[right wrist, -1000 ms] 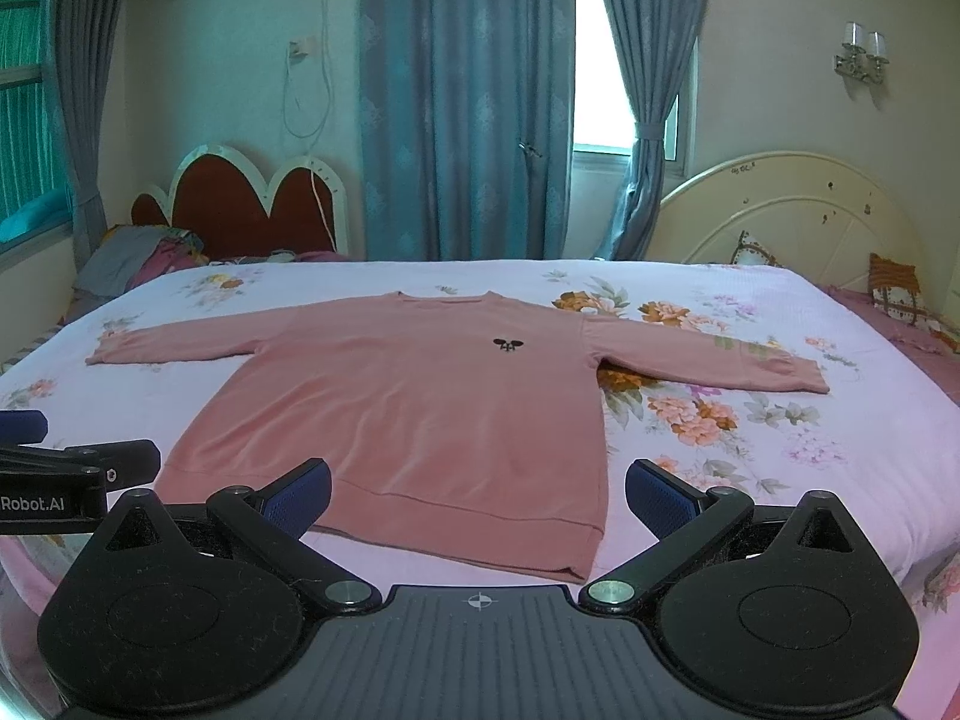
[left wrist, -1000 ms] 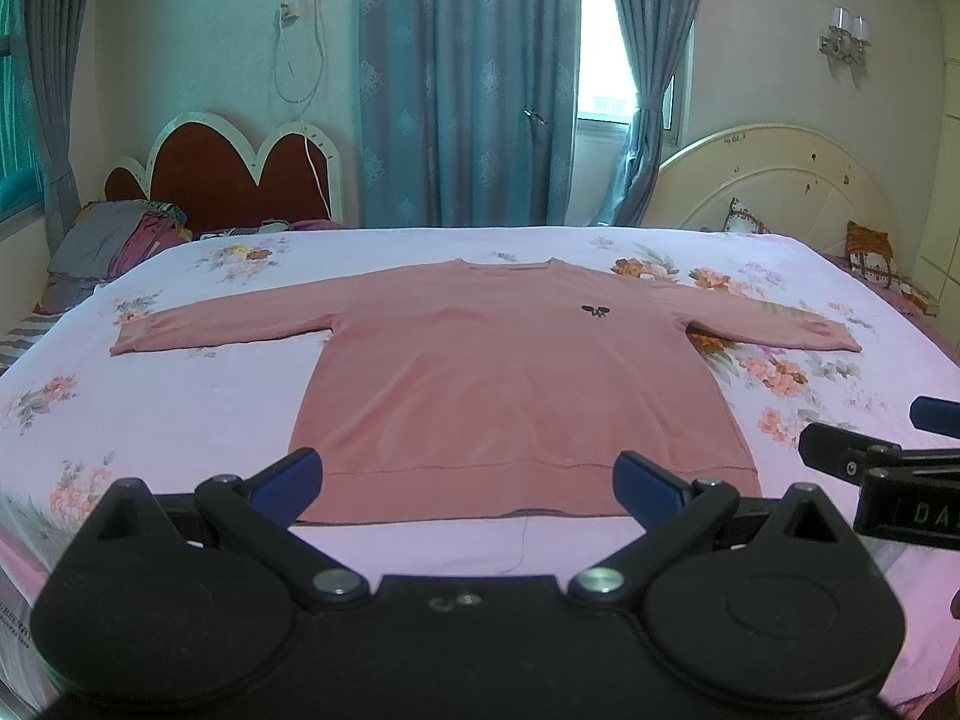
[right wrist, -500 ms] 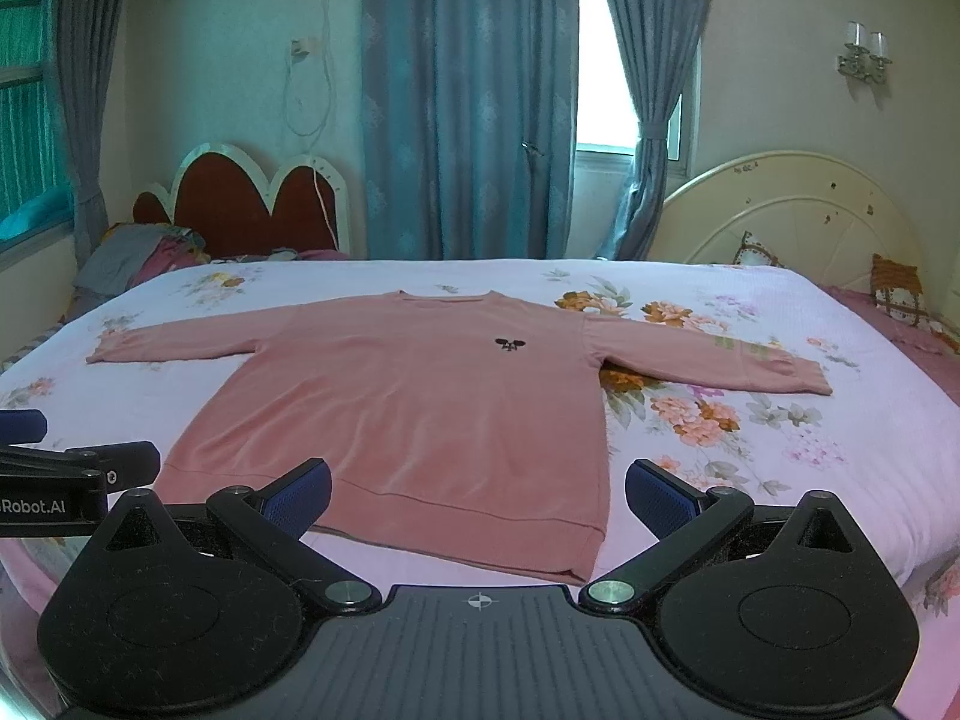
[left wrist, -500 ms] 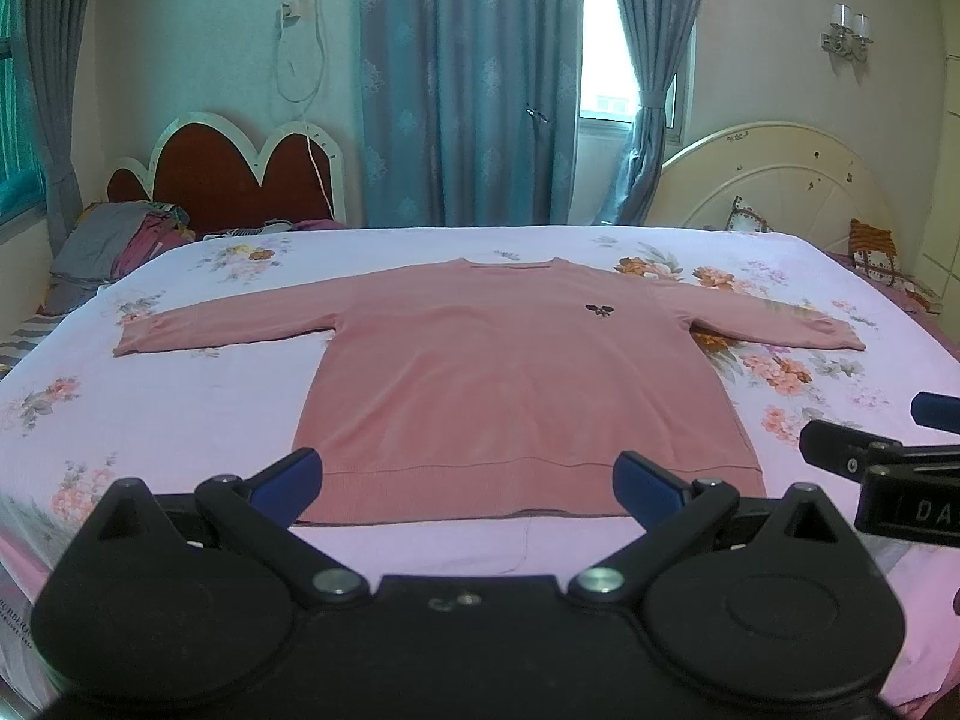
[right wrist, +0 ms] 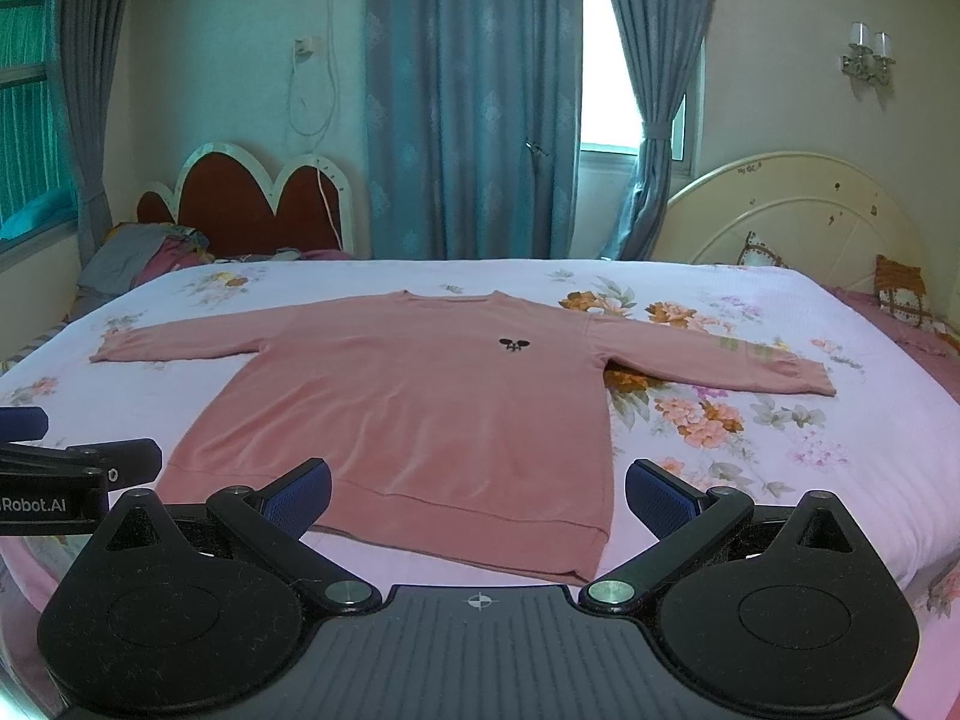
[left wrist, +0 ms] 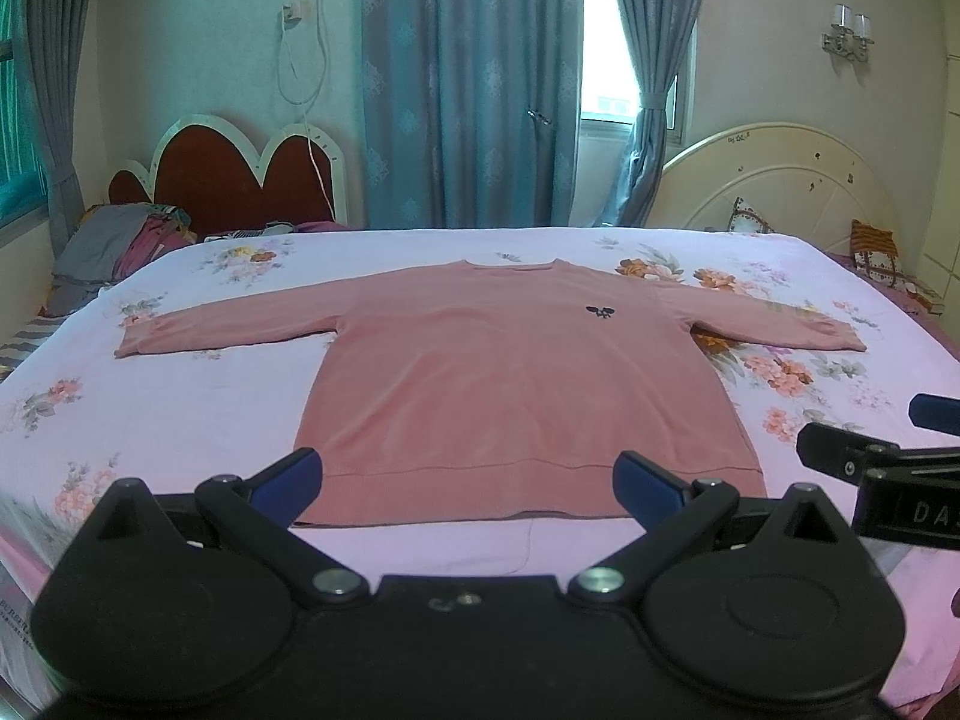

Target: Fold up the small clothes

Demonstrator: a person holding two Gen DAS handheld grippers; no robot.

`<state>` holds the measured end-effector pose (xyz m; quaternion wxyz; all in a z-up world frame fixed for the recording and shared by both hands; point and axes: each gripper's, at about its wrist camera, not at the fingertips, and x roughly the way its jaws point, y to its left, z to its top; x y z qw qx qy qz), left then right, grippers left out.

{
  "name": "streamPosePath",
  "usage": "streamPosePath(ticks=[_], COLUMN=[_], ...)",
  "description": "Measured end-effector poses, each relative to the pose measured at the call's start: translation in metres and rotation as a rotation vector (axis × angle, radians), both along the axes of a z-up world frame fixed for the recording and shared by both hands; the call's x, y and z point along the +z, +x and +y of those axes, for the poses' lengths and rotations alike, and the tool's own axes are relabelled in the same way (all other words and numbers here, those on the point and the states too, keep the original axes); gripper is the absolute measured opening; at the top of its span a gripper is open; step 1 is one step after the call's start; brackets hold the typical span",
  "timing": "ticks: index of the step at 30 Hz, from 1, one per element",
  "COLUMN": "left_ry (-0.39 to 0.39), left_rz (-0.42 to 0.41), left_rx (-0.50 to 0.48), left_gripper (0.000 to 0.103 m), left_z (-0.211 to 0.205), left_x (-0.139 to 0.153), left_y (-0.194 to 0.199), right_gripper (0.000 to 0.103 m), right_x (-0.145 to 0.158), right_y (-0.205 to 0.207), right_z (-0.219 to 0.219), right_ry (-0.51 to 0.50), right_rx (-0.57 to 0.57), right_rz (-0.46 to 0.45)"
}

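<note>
Almost nothing differs from a second ago: both grippers stay low at the near edge of the bed, framing nudged only a hair, sweater unmoved.

Left gripper [left wrist: 468,480]: fingers spread wide, blue pads [left wrist: 287,476] well apart, nothing between them, holding nothing. In the left wrist view the pads sit in front of the sweater's hem; whether they touch the cloth I cannot tell. Right gripper [right wrist: 478,489]: also wide apart, empty, blue pads [right wrist: 660,495] framing the hem's right corner. Each gripper shows at the edge of the other's view: the right gripper's side at the right of the left wrist view [left wrist: 882,468], the left gripper's side at the left of the right wrist view [right wrist: 72,468].

One pink long-sleeved sweater [left wrist: 516,378] lies flat and face up on the floral bedsheet [left wrist: 180,420], neckline toward the far side, hem toward the grippers, two sleeves stretched out to left and right. One small dark emblem [left wrist: 599,313] on the chest. A thin loose thread hangs from the hem on the sheet.

Counts: two grippers, one sweater, one bed under it. Two headboards: one red scalloped headboard [left wrist: 240,180] at far left, one cream rounded headboard [left wrist: 780,180] at far right. One pile of clothes [left wrist: 120,246] by the red one. Blue-grey curtains [left wrist: 468,84] at the window, one twin wall lamp [left wrist: 847,30], one white cable hanging on the wall [left wrist: 306,60].
</note>
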<state>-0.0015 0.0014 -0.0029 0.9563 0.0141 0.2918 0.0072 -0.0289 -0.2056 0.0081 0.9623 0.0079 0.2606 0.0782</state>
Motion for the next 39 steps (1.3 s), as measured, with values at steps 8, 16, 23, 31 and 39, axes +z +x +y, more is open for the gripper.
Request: streamPosePath(ticks=[8,16,23,31,39], left_ry=[-0.001,0.0,0.003,0.007,-0.115], left_rz=[0.002,0.002,0.003,-0.01,0.028], left_rx=[0.0,-0.001,-0.004,-0.011,-0.076], left_gripper=[0.103,0.103,0.103,0.103,0.103], left_z=[0.0,0.0,-0.003,-0.003,0.01], left_x=[0.0,0.0,-0.001,-0.002,-0.01], left_y=[0.001,0.001,0.001,0.018,0.082], right_gripper=[0.103,0.103,0.103,0.103,0.103], right_x=[-0.002,-0.003,-0.004,-0.008,-0.008], right_y=[-0.001,-0.001,-0.001,0.018,0.066], right_z=[0.0,-0.002,-0.005,-0.01,-0.012], right_ry=[0.001,0.004,0.011,0.012,0.036], right_rx=[0.001,-0.004,-0.006,-0.014,-0.066], right_rz=[0.003,0.006,0.01,0.016,0.009])
